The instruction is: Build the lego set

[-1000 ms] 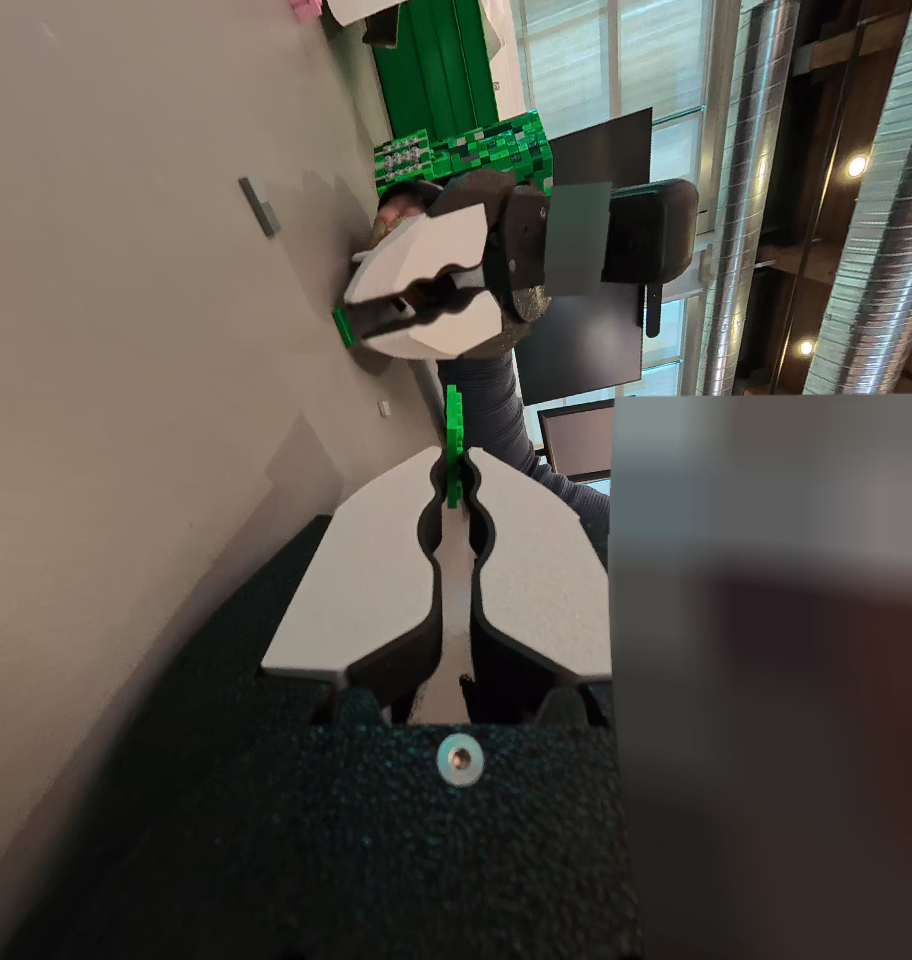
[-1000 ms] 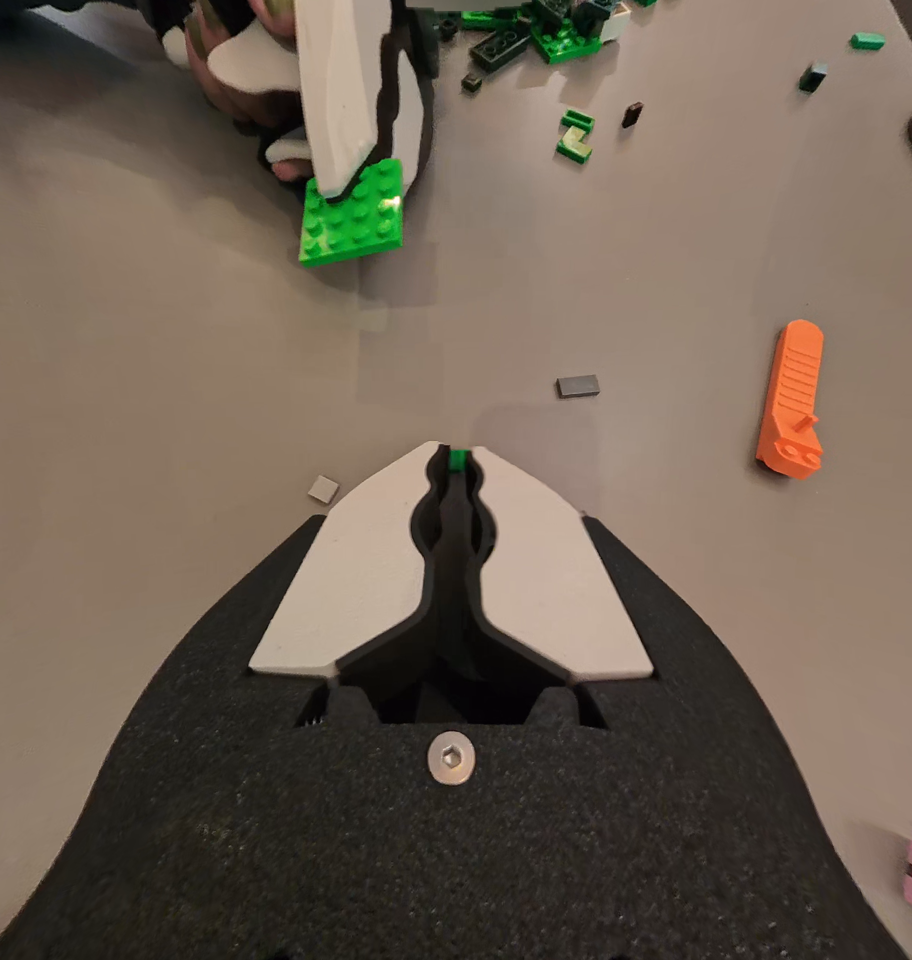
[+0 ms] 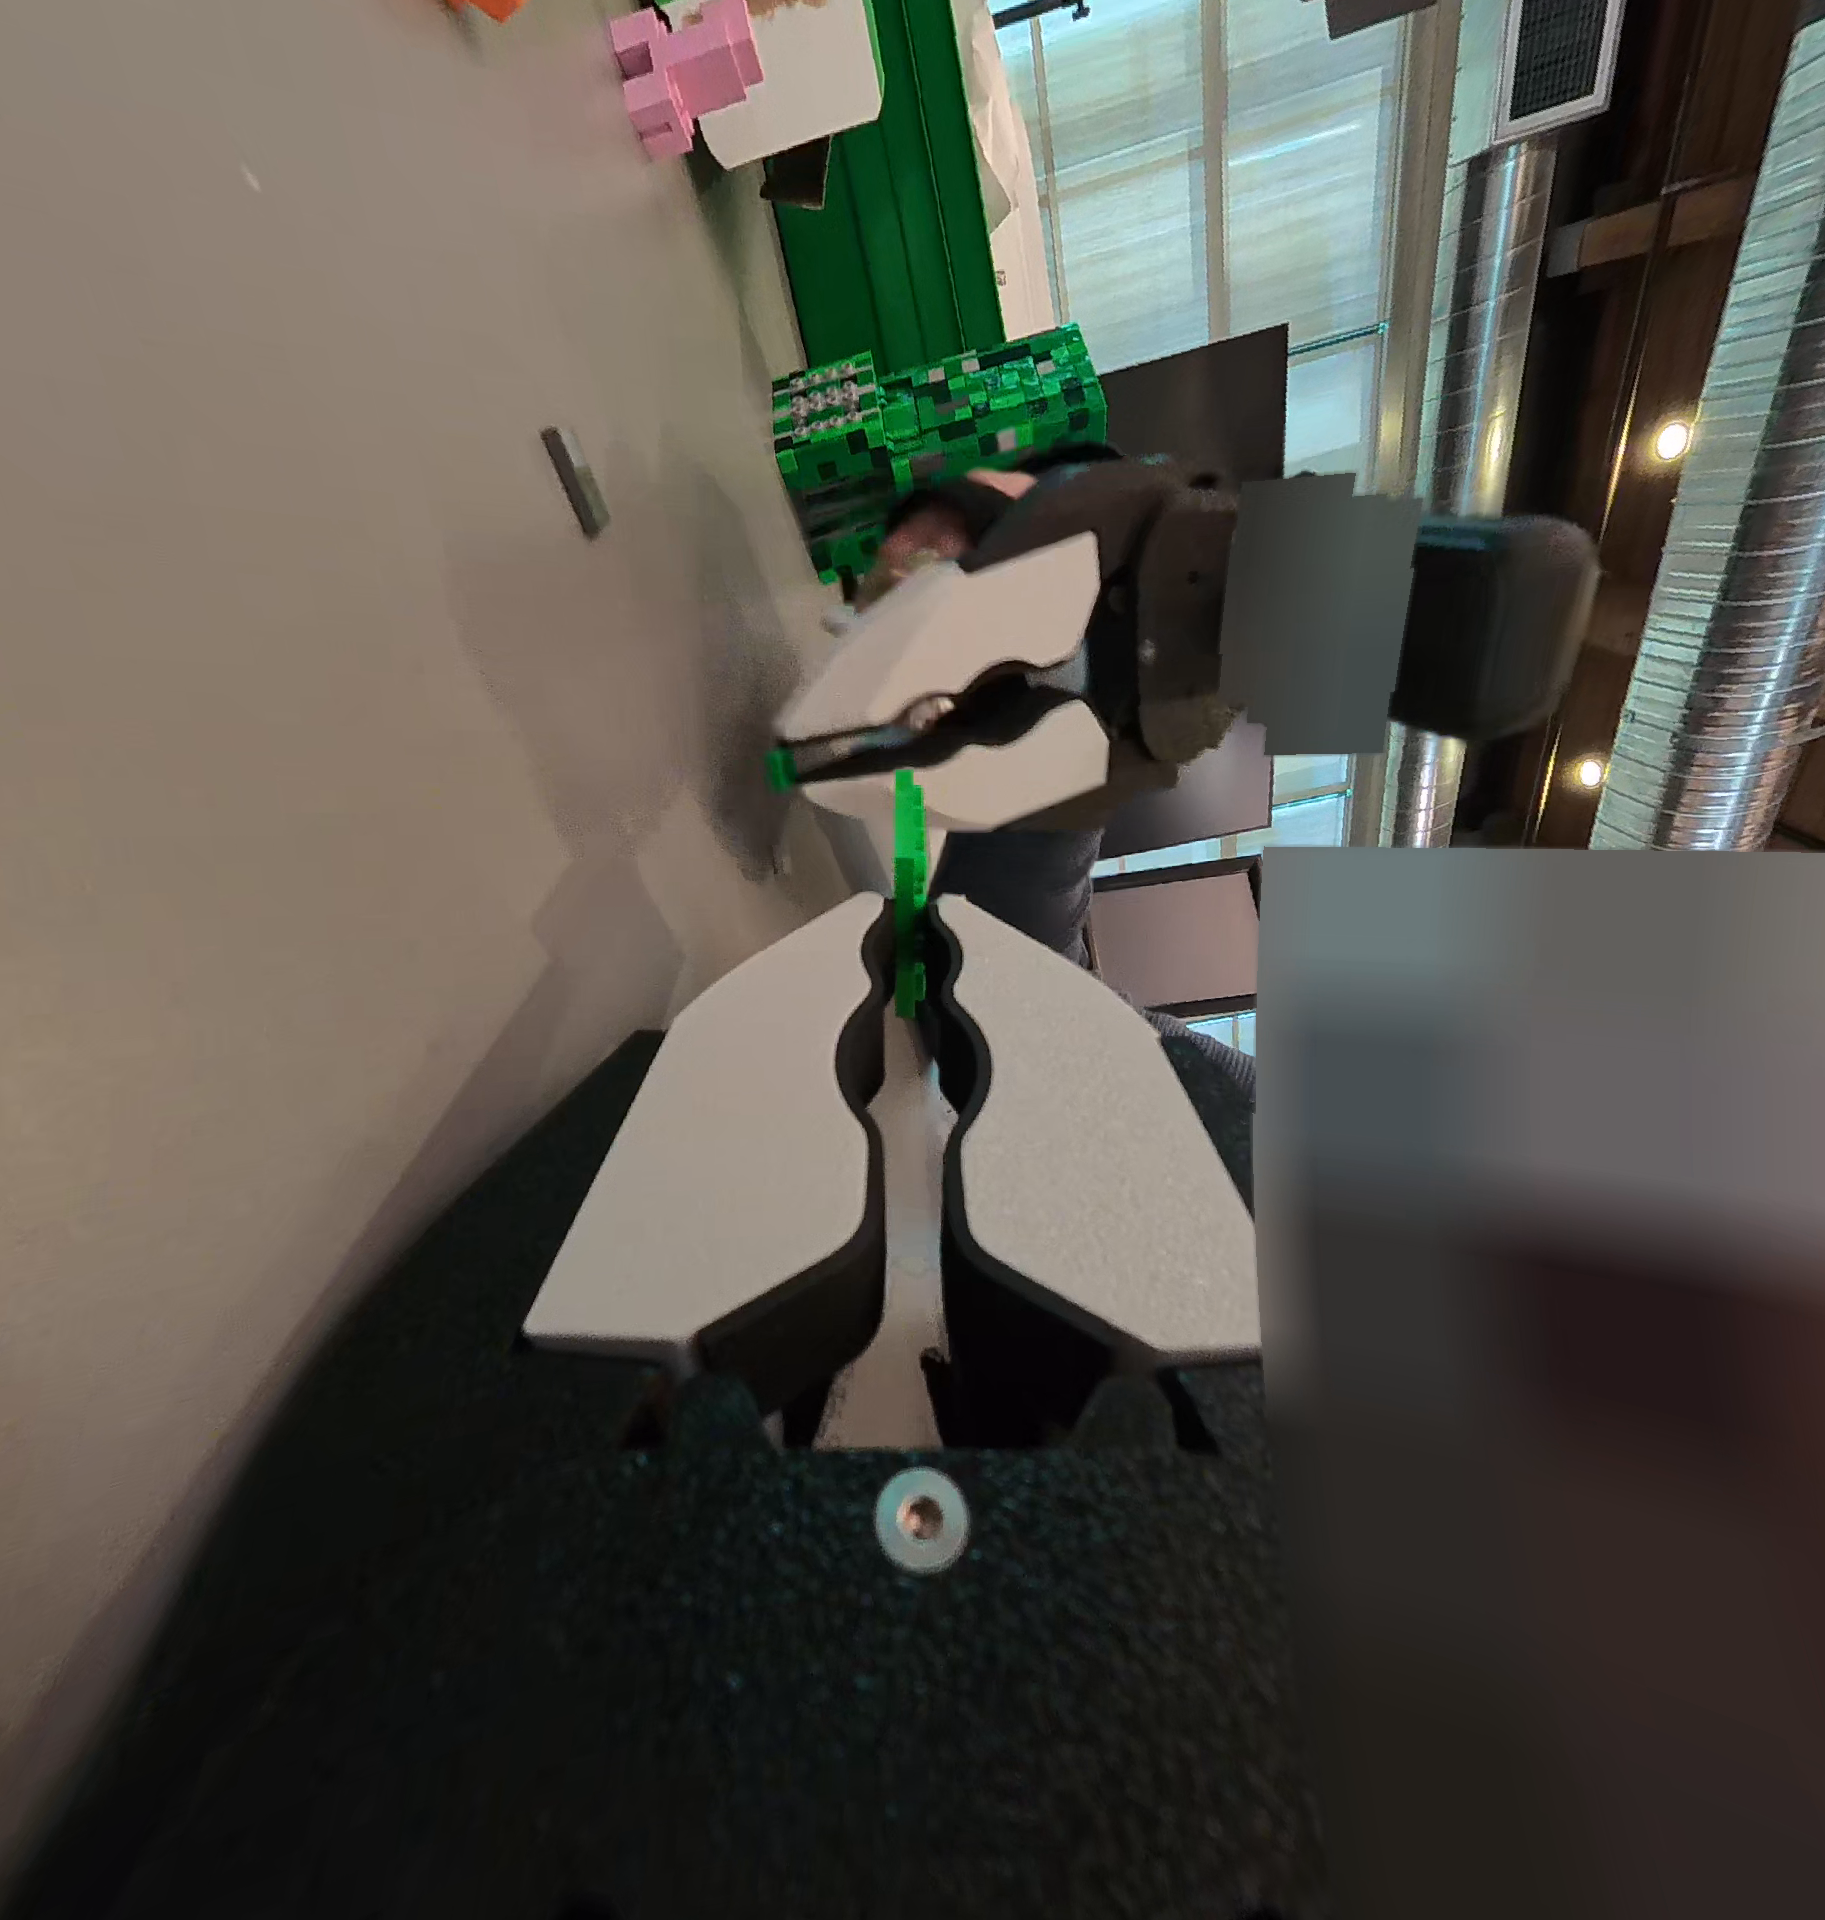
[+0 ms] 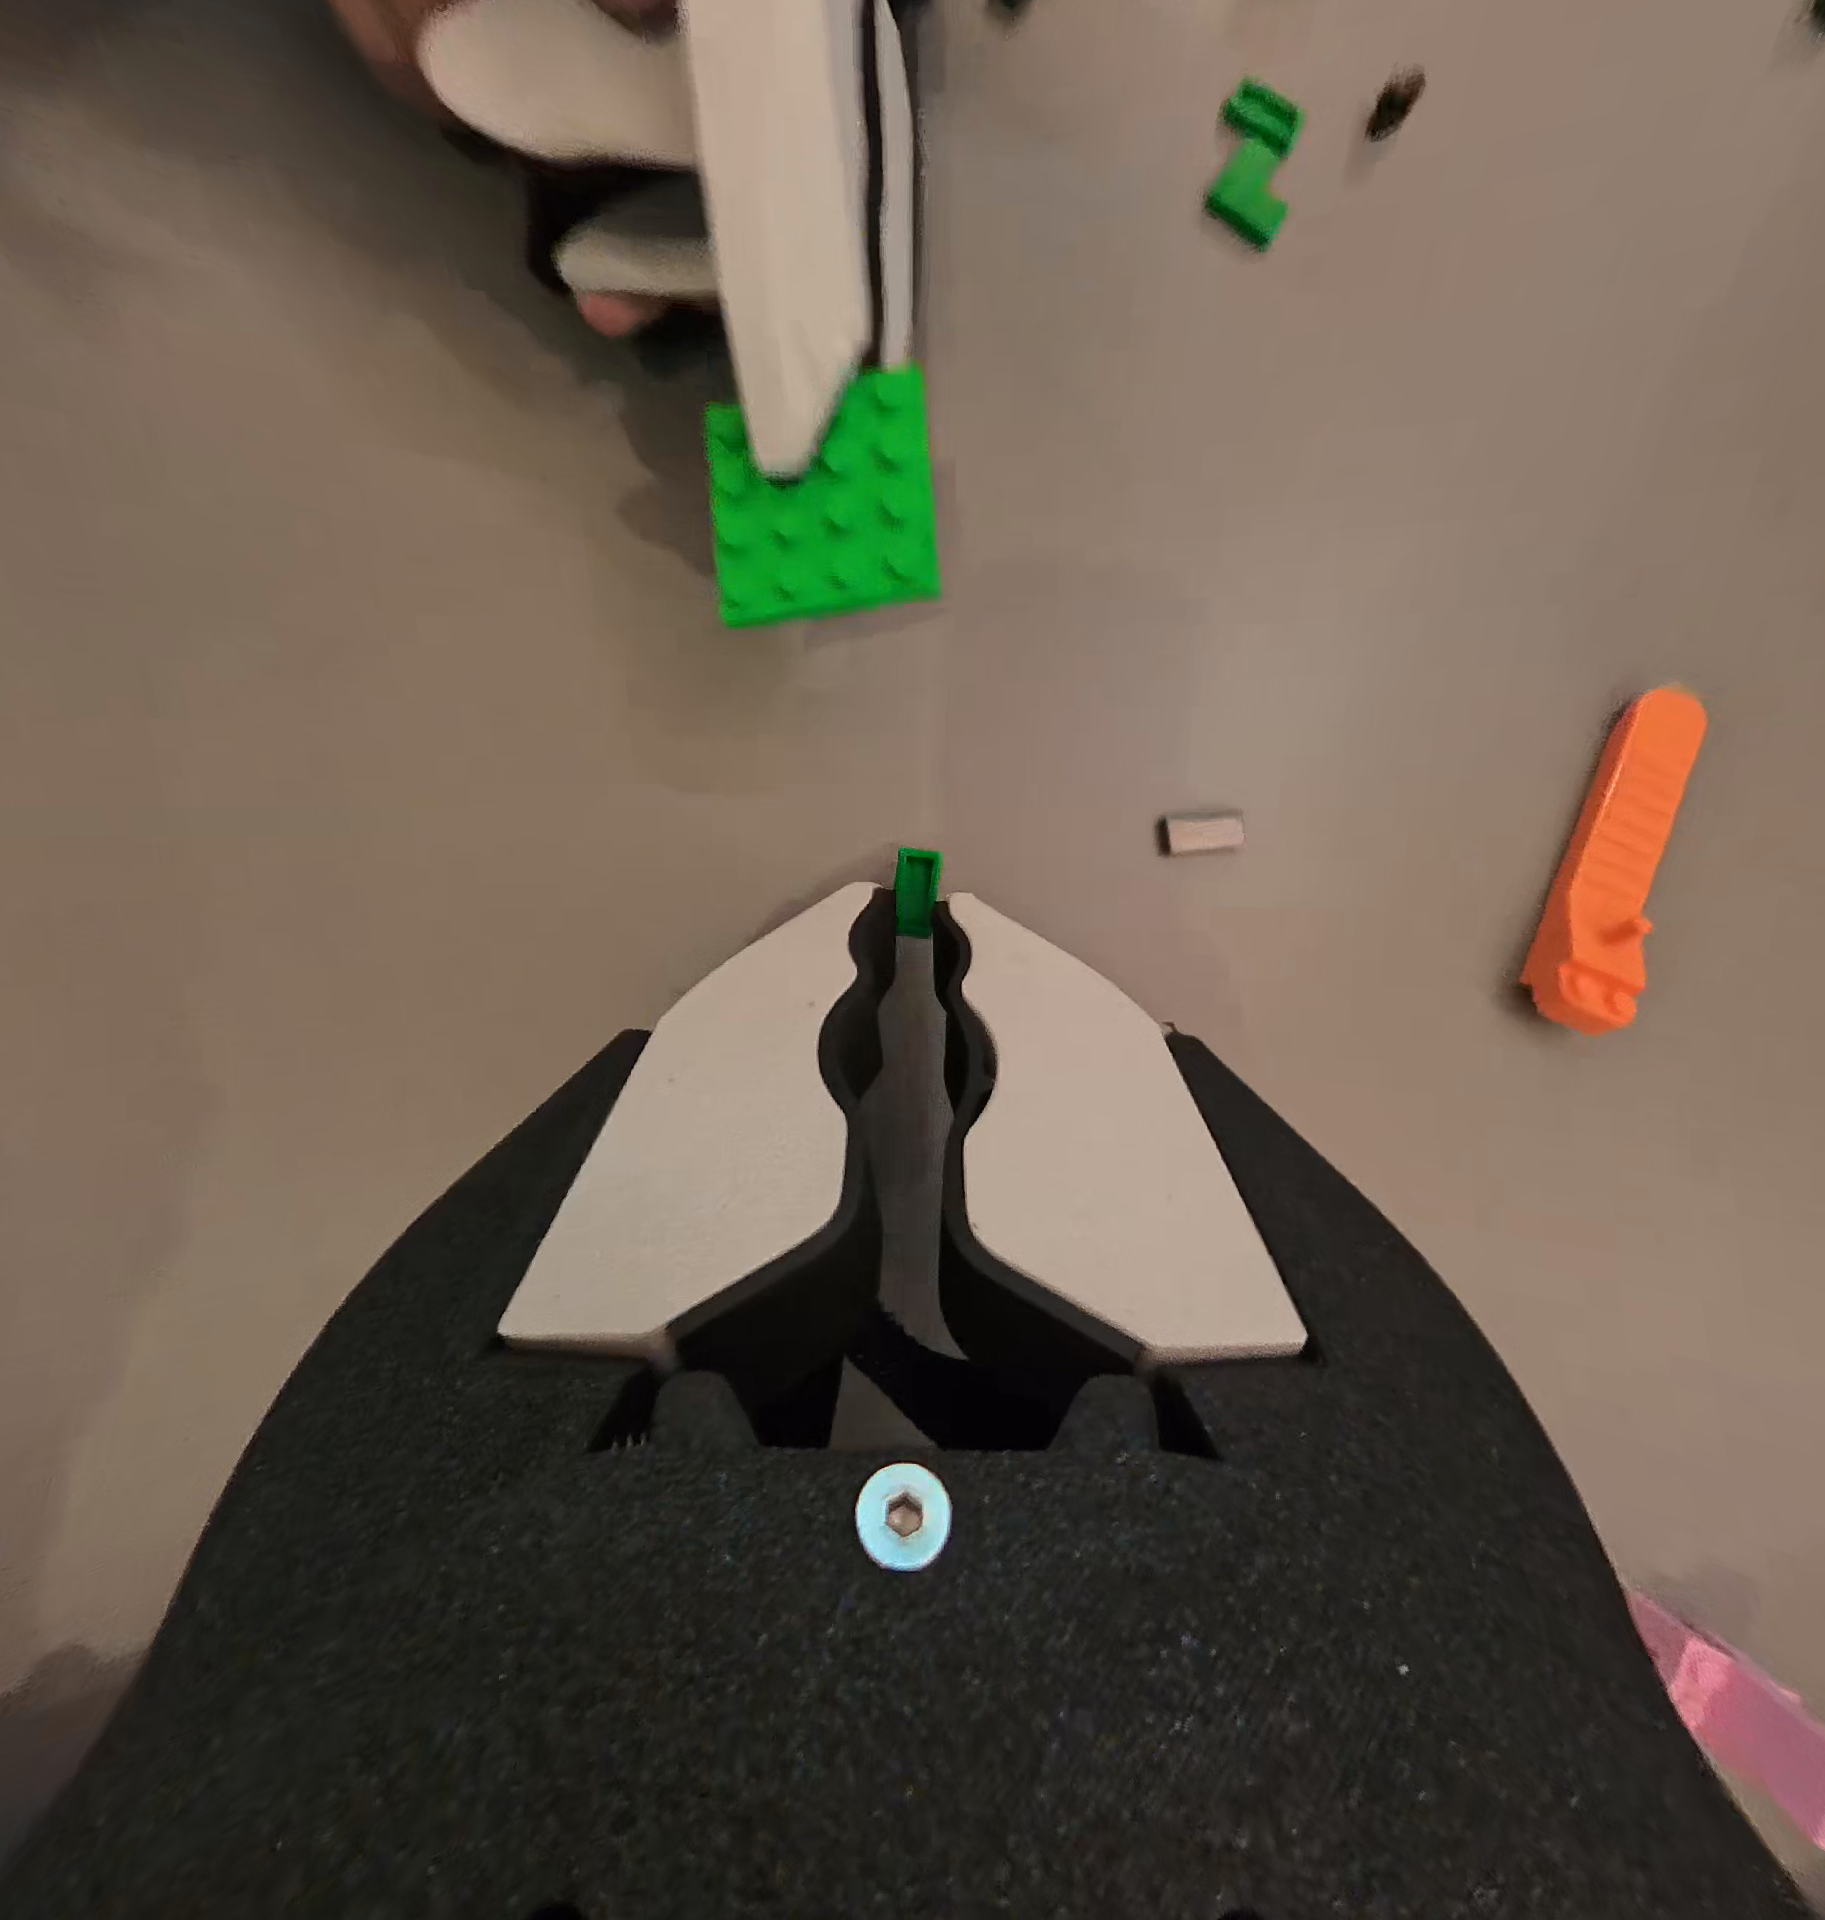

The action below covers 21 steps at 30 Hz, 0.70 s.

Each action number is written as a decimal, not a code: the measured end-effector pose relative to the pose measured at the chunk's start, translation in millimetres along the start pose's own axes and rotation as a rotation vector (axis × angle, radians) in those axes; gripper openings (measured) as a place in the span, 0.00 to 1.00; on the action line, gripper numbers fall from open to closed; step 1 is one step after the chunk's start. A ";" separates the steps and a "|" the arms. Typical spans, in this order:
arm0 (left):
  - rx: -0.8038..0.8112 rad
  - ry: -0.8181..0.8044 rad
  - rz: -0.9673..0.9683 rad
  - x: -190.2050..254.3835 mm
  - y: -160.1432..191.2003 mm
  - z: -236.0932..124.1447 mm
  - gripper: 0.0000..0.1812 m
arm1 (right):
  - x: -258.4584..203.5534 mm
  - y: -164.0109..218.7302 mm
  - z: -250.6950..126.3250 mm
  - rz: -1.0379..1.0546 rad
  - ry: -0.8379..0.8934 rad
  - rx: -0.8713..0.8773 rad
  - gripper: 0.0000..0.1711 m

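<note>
Left gripper [image 3: 910, 914] is clamped on a green plate [image 4: 825, 520], held edge-on in its own view and face-on above the table [image 4: 264, 727] in the right wrist view. Right gripper [image 4: 913, 904] is pinched on a small green piece [image 4: 918, 883], just short of the plate and not yet touching it. Judging by that, this is mid-step: the piece looks meant for the plate's studs, and pressing it on is left. A green blocky build [image 3: 949, 416] stands behind the plate, seemingly a finished section. Beside the plate lie loose green bits [image 4: 1251, 166], a grey tile [image 4: 1202, 833] and an orange separator [image 4: 1604, 873], so more assembly likely remains. Pink blocks [image 3: 684, 78] are cut off at the frame edge. Motion blur hides the plate's stud count, and the hands are mostly hidden
</note>
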<state>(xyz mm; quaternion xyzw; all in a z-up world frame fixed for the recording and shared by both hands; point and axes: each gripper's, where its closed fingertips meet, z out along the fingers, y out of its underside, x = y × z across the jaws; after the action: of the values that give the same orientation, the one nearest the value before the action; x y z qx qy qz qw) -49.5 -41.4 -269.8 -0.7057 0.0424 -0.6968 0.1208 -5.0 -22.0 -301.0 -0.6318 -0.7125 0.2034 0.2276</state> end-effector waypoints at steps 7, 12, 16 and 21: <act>0.001 -0.008 0.012 0.0 -0.1 0.4 0.02 | -14.6 -28.1 -1.3 -0.154 0.083 -0.025 0.01; -0.009 -0.006 0.015 0.3 1.1 0.9 0.02 | -17.0 -31.8 -2.9 -0.177 0.095 -0.026 0.00; 0.010 0.012 0.012 2.6 -1.6 -1.4 0.02 | -19.1 -24.2 1.8 -0.077 0.007 -0.010 0.03; 0.026 -0.027 0.041 -0.5 -5.2 -7.6 0.02 | -15.3 -24.8 16.4 0.070 -0.037 0.044 0.11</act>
<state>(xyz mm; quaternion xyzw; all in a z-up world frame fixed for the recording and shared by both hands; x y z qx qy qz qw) -57.7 -37.1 -269.1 -0.7125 0.0464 -0.6850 0.1449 -33.1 -40.2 -301.0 -0.6471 -0.6895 0.2386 0.2212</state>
